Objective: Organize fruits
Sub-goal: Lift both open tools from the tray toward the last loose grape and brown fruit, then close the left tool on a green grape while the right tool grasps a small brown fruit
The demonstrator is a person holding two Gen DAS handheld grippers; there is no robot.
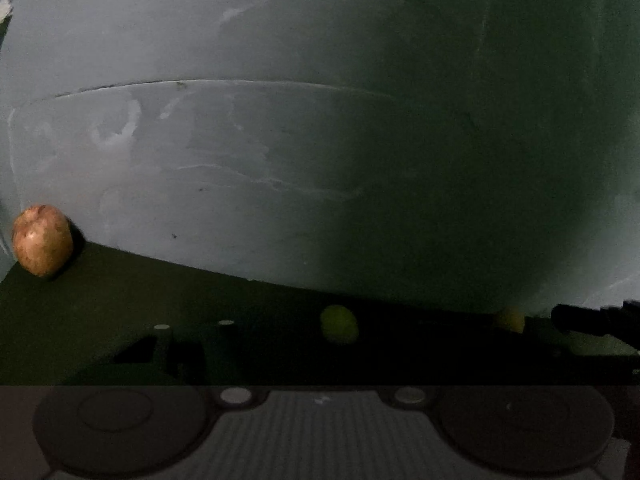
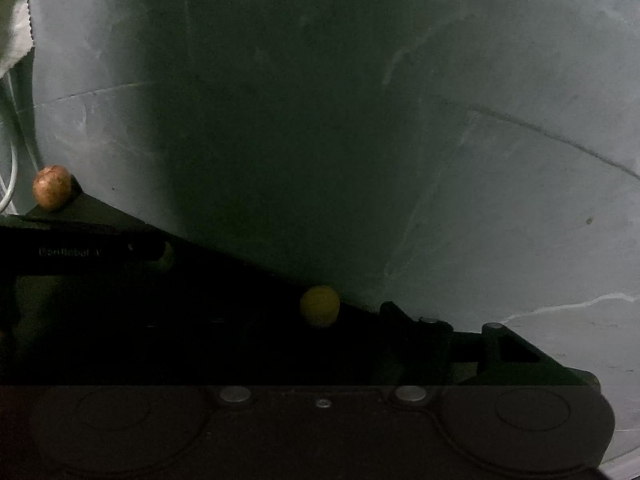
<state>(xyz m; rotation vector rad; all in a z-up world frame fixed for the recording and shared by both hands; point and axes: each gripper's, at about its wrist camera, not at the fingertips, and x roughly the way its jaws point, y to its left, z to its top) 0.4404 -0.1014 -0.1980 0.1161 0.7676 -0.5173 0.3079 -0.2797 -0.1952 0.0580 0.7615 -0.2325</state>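
3 fruits line the wall [image 1: 280, 160] foot: a brown apple [image 1: 42, 240], a green fruit [image 1: 339, 323], a yellow fruit [image 2: 320, 306]. Both grippers hang back empty, likely pre-approach; whether their jaws stand apart cannot be told in the dark.

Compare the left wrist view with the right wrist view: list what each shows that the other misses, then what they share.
Only the left wrist view shows the green fruit clearly; in the right wrist view the left gripper's dark body hides nearly all of it.

Only the right wrist view shows a white cable at the left edge and pale cloth in the upper left corner.

Both show the reddish-brown apple against the wall, the yellow fruit, and the dark table.
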